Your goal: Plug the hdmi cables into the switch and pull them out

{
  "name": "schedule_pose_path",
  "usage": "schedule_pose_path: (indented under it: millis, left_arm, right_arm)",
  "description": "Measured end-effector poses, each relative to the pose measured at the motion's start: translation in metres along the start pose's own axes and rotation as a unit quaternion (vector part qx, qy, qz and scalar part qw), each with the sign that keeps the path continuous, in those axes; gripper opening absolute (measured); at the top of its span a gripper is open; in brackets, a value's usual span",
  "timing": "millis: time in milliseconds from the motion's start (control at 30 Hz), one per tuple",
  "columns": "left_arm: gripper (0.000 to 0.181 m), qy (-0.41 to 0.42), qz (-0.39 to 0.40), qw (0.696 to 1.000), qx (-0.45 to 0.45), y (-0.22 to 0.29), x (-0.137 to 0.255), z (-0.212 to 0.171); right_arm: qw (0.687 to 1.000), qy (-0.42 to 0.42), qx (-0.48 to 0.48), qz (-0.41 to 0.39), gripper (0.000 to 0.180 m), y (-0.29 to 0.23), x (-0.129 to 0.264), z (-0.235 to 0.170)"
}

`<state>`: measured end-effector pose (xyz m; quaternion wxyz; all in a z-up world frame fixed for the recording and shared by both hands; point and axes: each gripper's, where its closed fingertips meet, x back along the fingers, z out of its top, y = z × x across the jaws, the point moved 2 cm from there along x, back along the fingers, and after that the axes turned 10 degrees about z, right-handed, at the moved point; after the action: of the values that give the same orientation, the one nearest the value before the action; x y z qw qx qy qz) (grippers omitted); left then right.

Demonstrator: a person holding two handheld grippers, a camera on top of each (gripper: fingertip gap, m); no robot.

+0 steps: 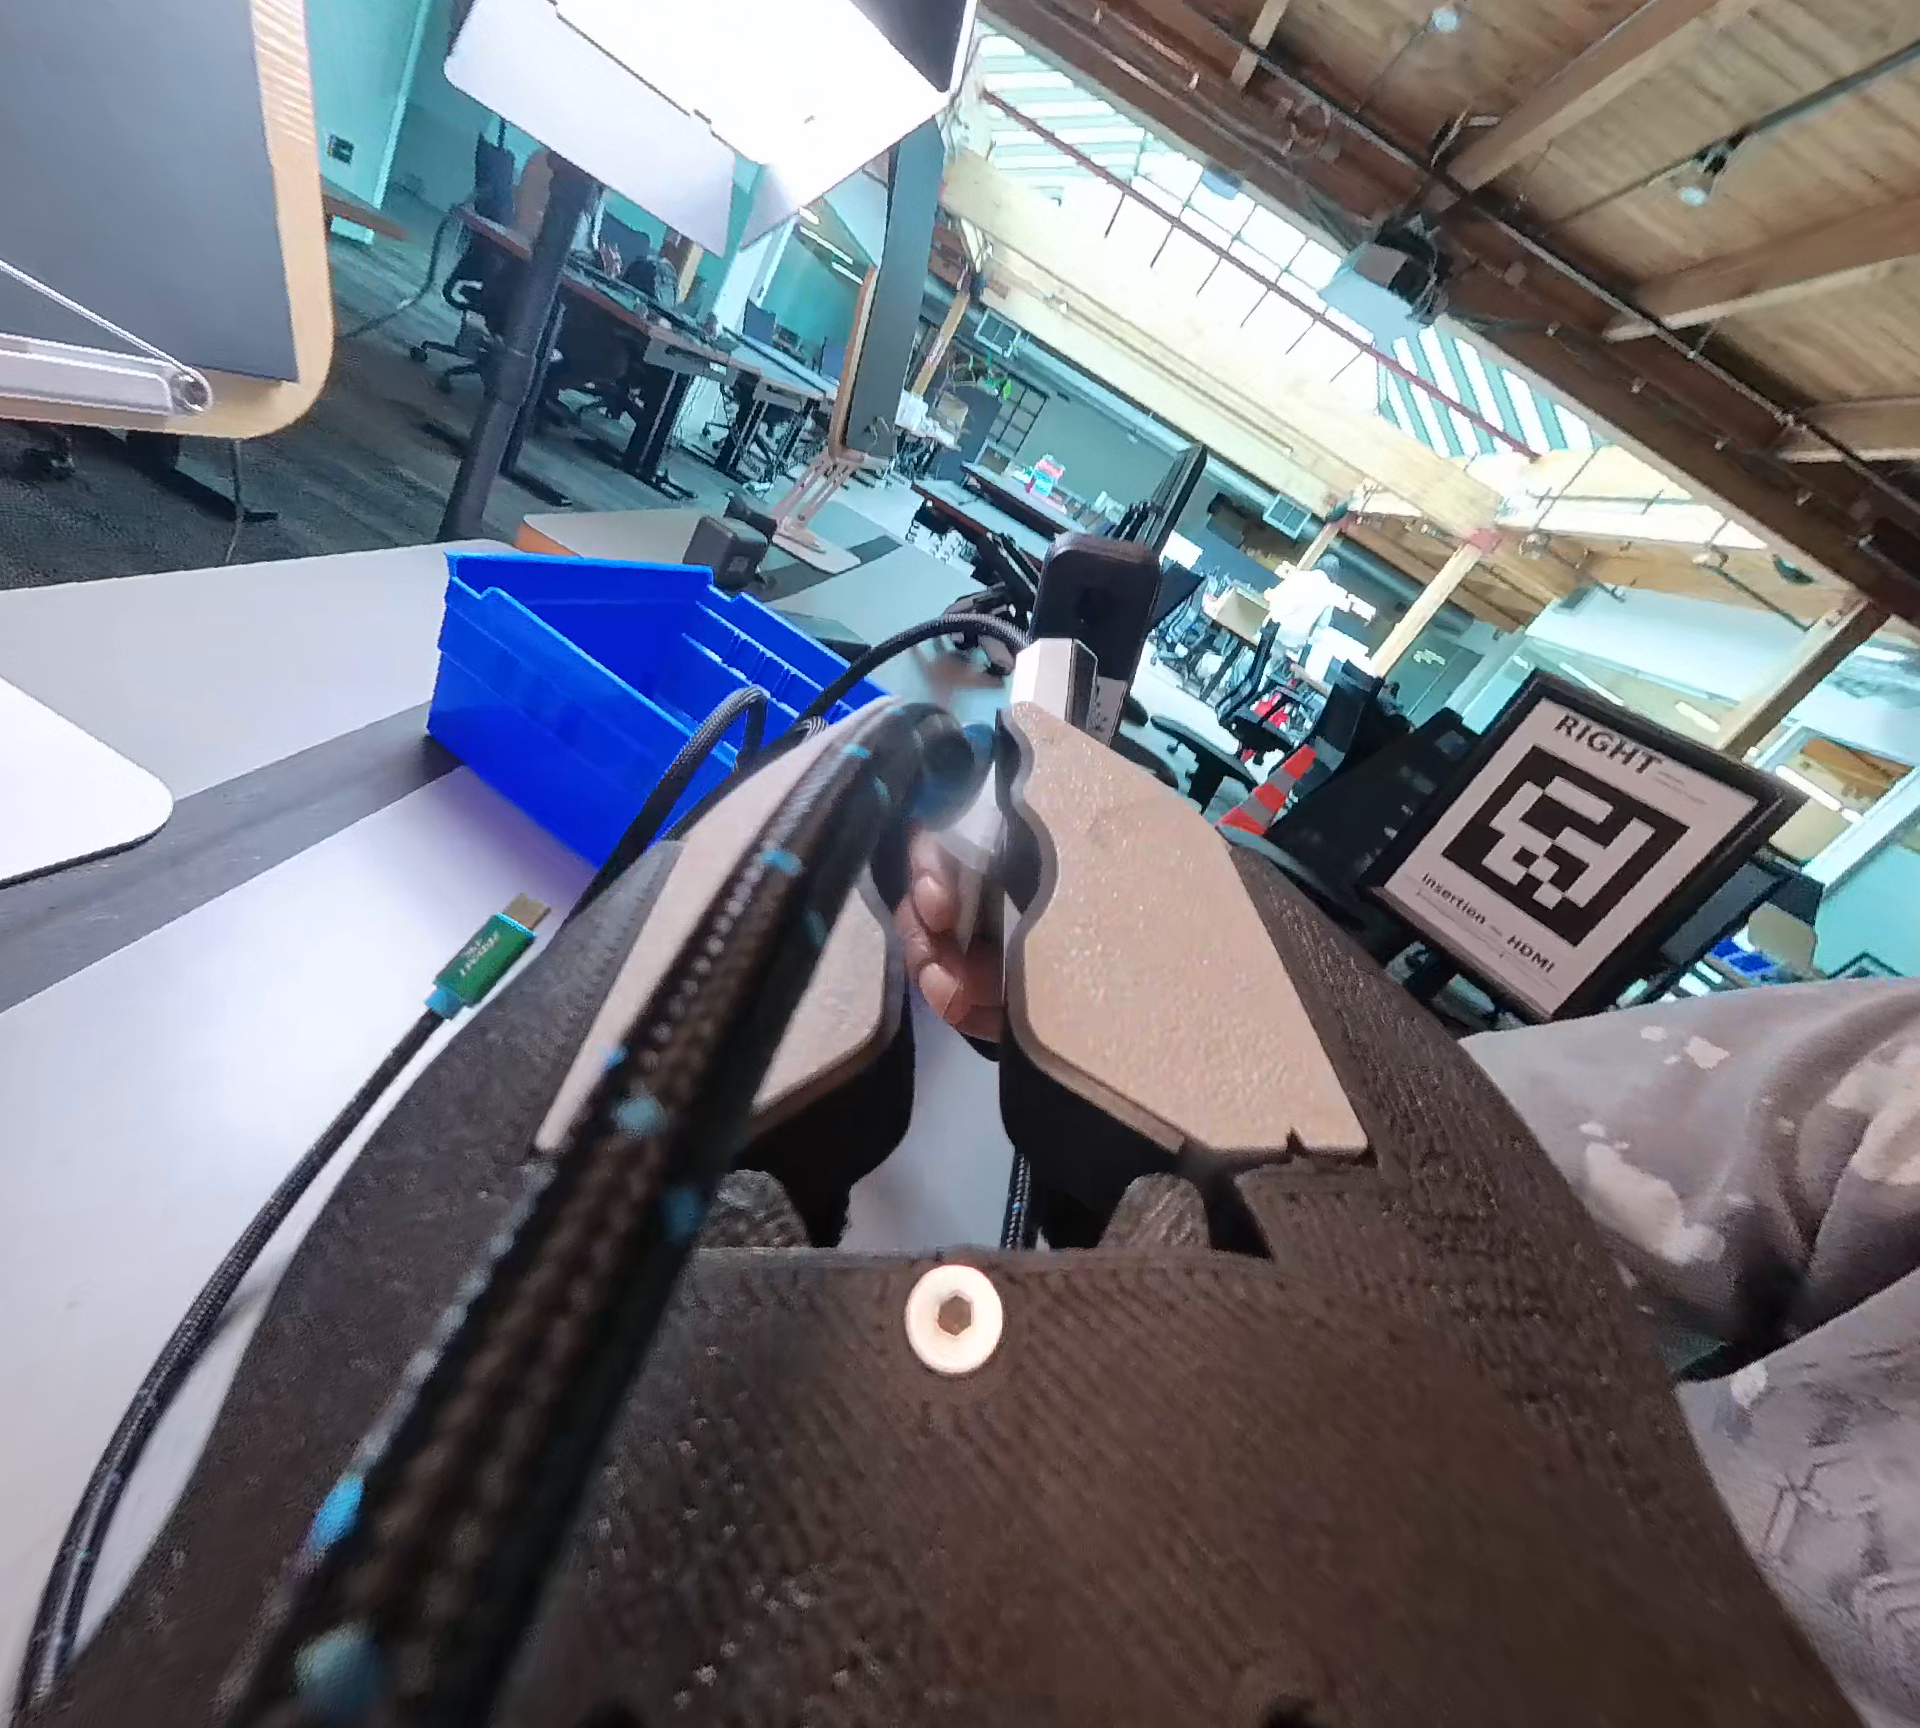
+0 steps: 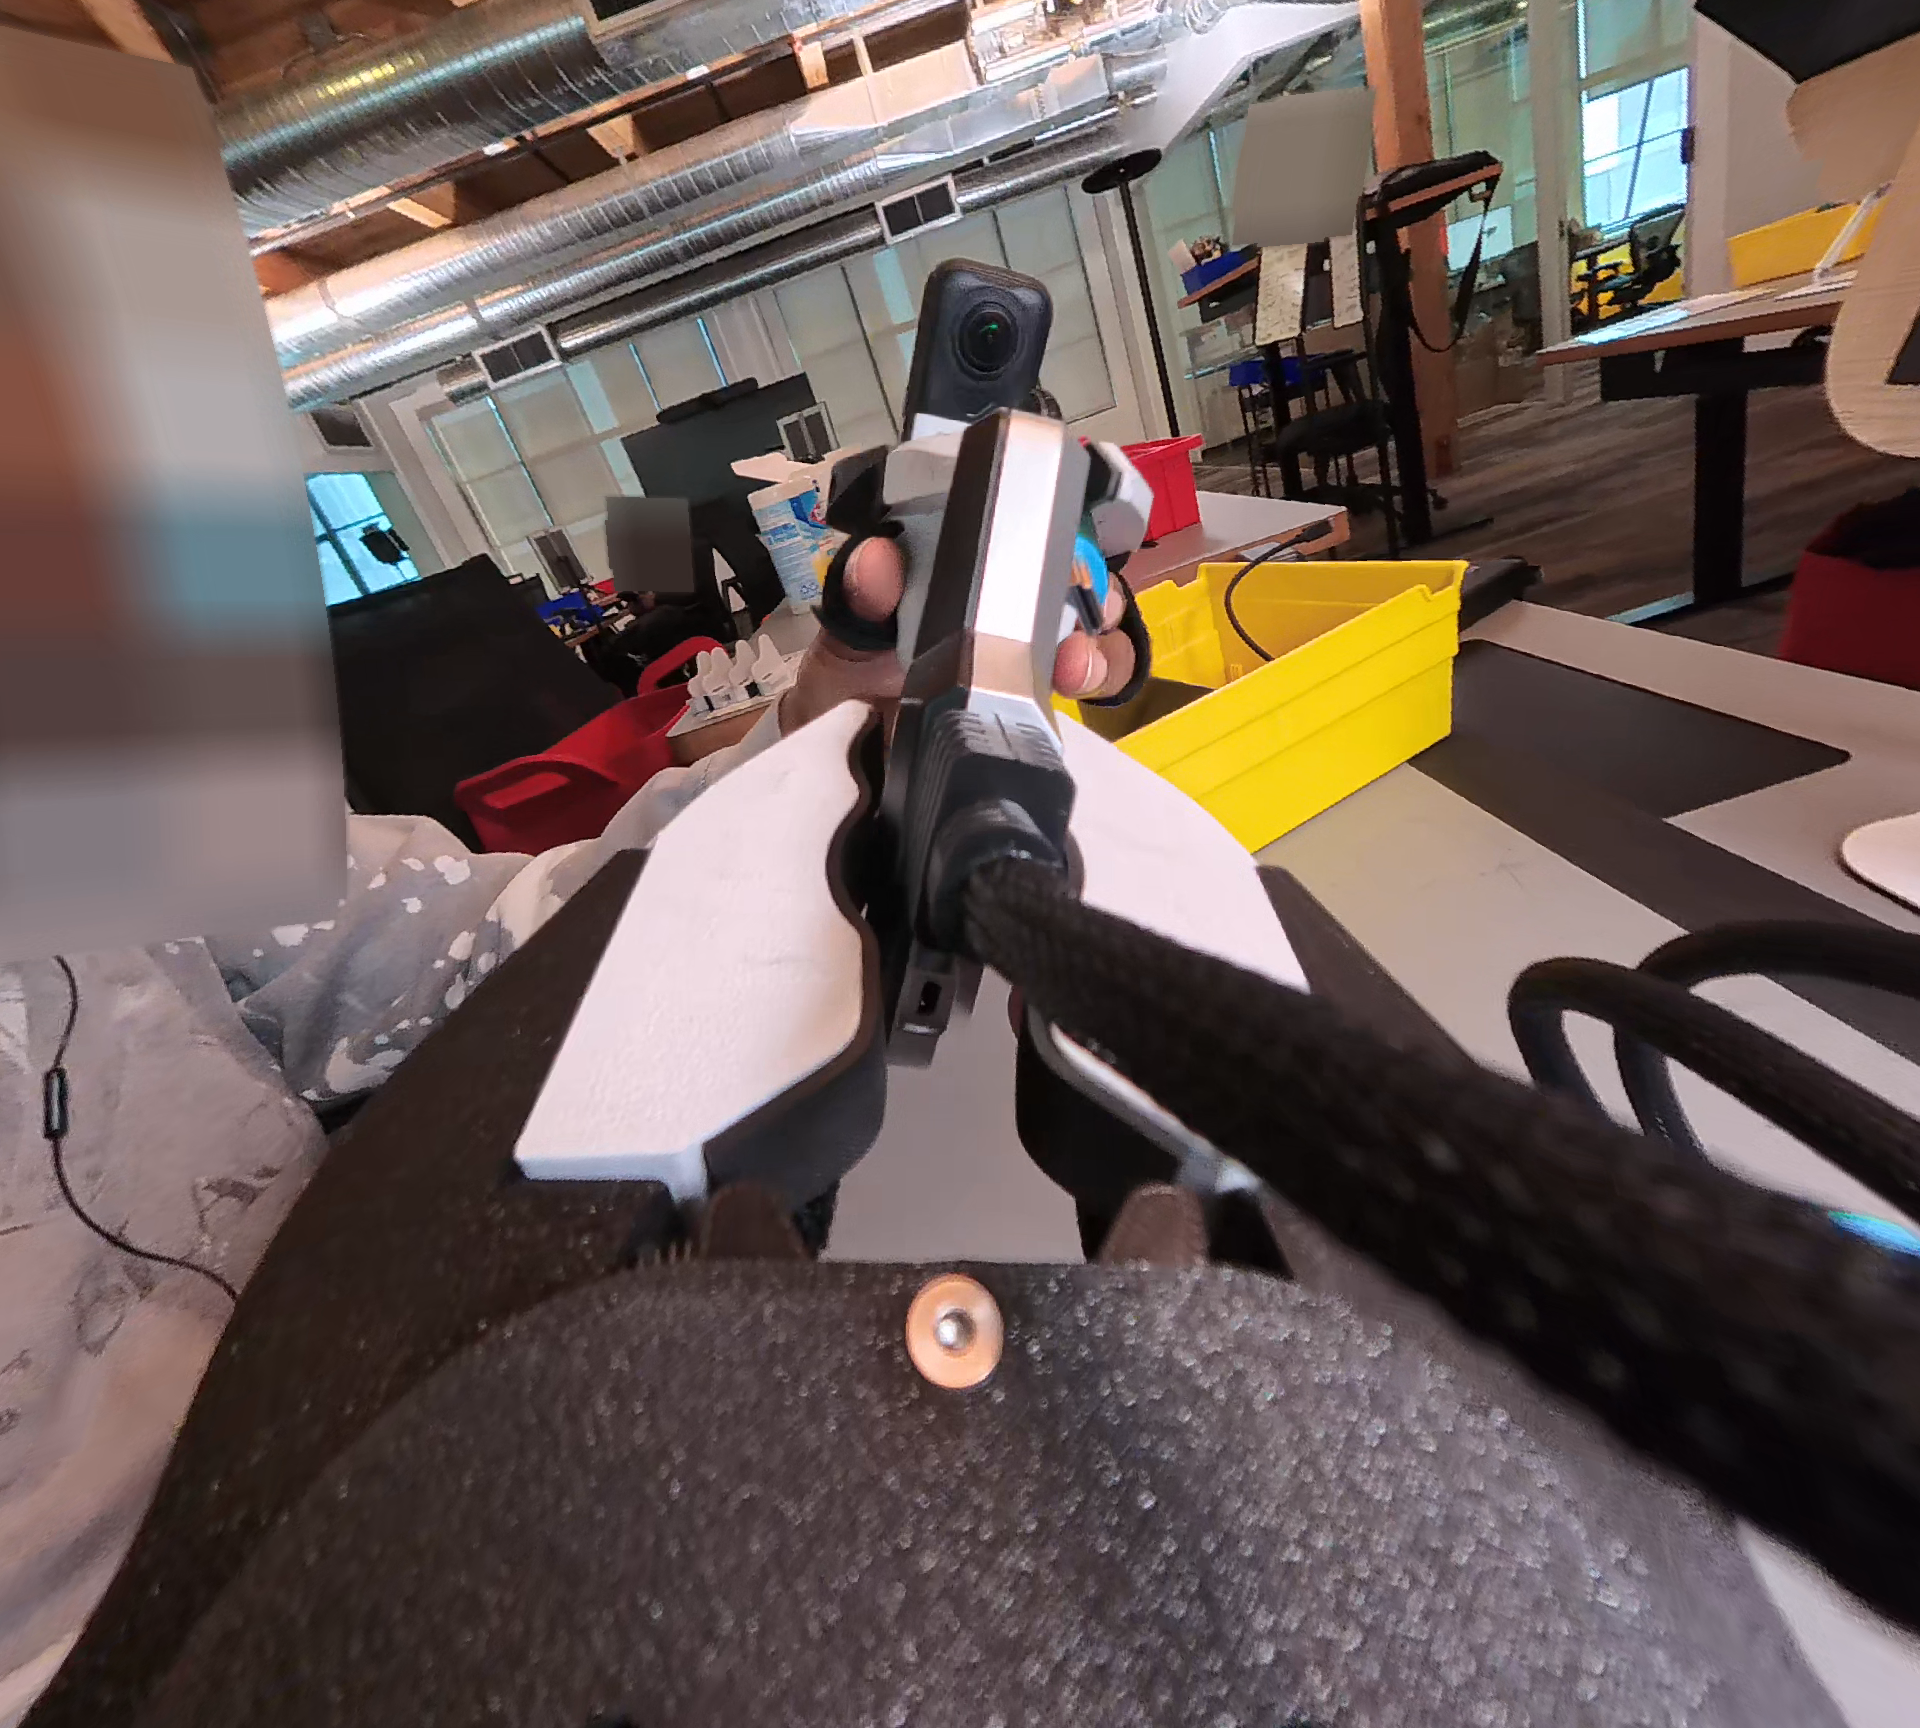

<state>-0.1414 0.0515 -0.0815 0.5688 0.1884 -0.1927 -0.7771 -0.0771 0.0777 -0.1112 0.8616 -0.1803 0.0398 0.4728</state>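
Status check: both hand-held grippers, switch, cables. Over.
Right hand-held gripper shut on silver switch, black braided cable plugged in. Left hand-held gripper grips blue-flecked cable. Green-plug cable loose on table. Nothing blocking.

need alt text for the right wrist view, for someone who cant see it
The right gripper grips a black HDMI plug that meets the end of a silver switch held up before it, a gloved hand behind. A thick braided cable trails toward the camera, over a grey table with a yellow bin.
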Motion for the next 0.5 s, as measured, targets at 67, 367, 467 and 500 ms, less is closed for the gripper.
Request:
schedule_pose_path:
  millis: [67, 367, 467, 500]
  left_arm:
    - [0.014, -0.012, 0.000, 1.000, -0.009, 0.003, -0.004, -0.005]
    - [0.013, -0.026, -0.003, 0.999, -0.021, 0.008, -0.009, -0.013]
    - [0.013, -0.021, -0.004, 1.000, -0.013, 0.008, -0.006, -0.009]
    - [0.013, -0.016, -0.007, 1.000, -0.009, 0.009, -0.004, -0.006]
  right_arm:
    - [1.000, 0.003, -0.001, -0.011, 0.025, -0.001, 0.001, 0.001]
    - [0.999, -0.013, -0.008, -0.041, 0.025, -0.007, 0.003, 0.007]
    - [0.999, -0.009, -0.003, -0.042, 0.025, -0.008, 0.001, 0.007]
    - [0.999, -0.004, -0.001, -0.039, 0.025, -0.008, 0.001, 0.008]
